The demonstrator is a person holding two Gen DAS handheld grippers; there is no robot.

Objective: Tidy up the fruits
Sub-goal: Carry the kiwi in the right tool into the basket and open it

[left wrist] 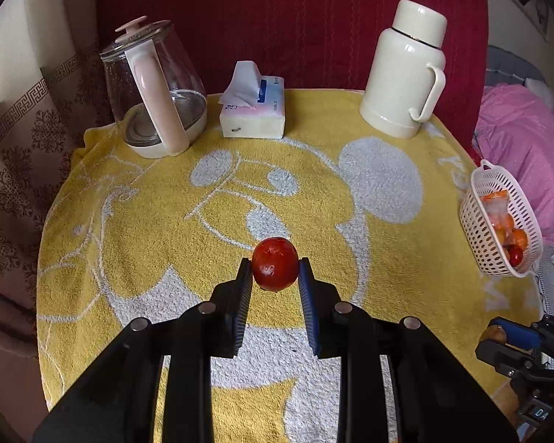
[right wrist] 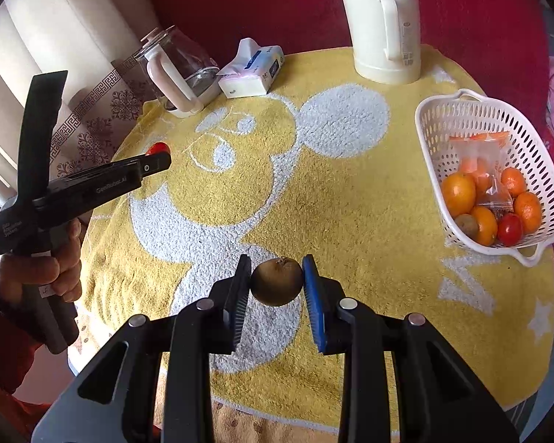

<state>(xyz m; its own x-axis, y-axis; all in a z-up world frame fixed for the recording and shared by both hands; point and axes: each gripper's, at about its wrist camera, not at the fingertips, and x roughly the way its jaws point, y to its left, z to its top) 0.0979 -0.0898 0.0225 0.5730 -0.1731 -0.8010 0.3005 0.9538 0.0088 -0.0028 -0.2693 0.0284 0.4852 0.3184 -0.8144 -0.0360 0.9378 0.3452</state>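
1. The left gripper (left wrist: 275, 271) is clamped on a small red fruit (left wrist: 275, 264), probably a wrinkled jujube, though the skin is hard to read. The pads press on both its sides and it hangs clear of the yellow towel (left wrist: 166, 221).
2. The right gripper (right wrist: 277, 280) is closed on a brown fruit (right wrist: 276, 282), kiwi-like, also lifted off the towel.
3. The white basket (right wrist: 430, 125) is the landmark. It sits at the towel's right edge, in front of the cream thermos (right wrist: 384, 33), already holding oranges (right wrist: 458, 193), a red fruit and a clear packet.
4. The brown fruit is near the basket, to its left and nearer the person. The red one is well apart from it, further left.
5. To do this step well, I'd take the right gripper over the basket first, since it is nearer.
6. Lower each fruit over a free spot inside the rim before letting go, so nothing bounces out.
7. Keep the left gripper back until the right has cleared the basket.
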